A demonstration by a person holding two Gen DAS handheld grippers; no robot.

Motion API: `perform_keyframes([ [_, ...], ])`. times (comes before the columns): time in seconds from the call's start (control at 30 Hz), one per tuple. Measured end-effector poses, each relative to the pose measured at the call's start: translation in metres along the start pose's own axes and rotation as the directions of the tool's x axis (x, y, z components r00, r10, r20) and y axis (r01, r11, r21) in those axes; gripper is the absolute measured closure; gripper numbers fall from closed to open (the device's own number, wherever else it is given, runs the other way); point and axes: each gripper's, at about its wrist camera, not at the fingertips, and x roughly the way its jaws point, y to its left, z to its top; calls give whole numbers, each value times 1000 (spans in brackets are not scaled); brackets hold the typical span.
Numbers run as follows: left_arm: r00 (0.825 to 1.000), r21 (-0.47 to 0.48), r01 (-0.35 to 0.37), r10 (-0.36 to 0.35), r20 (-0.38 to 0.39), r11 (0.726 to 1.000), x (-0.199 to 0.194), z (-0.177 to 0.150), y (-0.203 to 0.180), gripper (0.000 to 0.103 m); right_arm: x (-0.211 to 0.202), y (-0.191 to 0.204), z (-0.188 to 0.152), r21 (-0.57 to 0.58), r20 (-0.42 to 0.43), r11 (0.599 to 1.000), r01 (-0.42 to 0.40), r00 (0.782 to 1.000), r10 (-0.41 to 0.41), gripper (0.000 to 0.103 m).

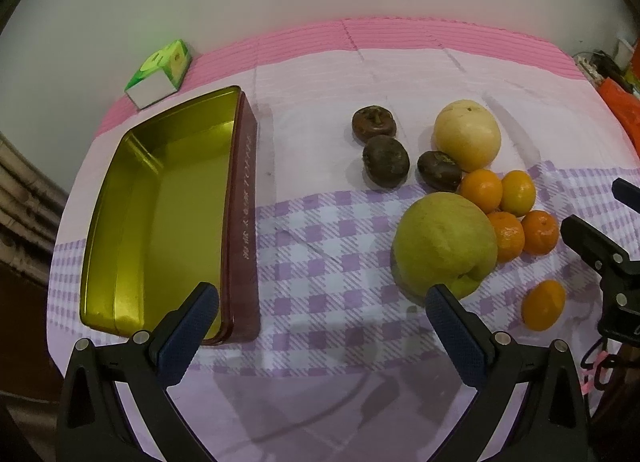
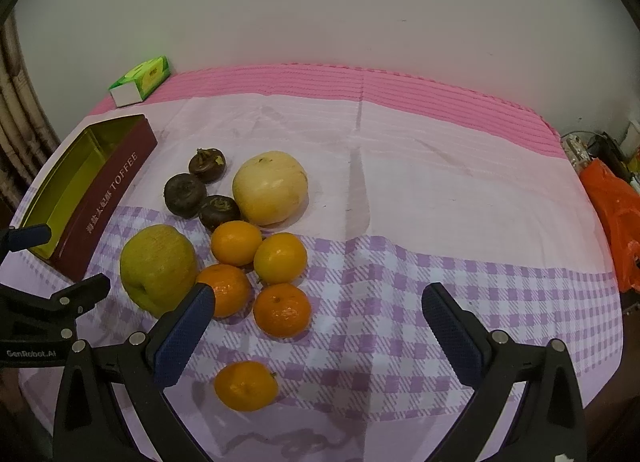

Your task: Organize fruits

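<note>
An open toffee tin [image 1: 160,214] with a gold inside and dark red walls stands empty at the left; it also shows in the right wrist view [image 2: 108,198]. Fruit lies in a cluster on the cloth: a large green fruit [image 1: 444,242] [image 2: 158,268], a pale yellow fruit [image 1: 468,134] [image 2: 270,186], three dark brown fruits [image 1: 386,160] [image 2: 185,195], and several oranges [image 1: 482,190] [image 2: 280,258]. One orange [image 2: 246,386] [image 1: 544,304] lies apart at the front. My left gripper [image 1: 322,316] is open and empty between tin and green fruit. My right gripper [image 2: 318,320] is open and empty above the front oranges.
A green and white box [image 1: 160,74] [image 2: 140,80] lies at the back left by the wall. An orange plastic bag [image 2: 612,206] and clutter sit off the table's right edge. The checked cloth [image 2: 440,294] covers the table to its front edge.
</note>
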Motion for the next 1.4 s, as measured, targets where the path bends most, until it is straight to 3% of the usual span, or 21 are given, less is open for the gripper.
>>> perform_keyframes([
  [1.4, 1000, 8, 7, -7, -2, 1000, 5, 0, 1, 1, -8, 9, -6, -29, -46, 1000, 3, 999, -5, 1],
])
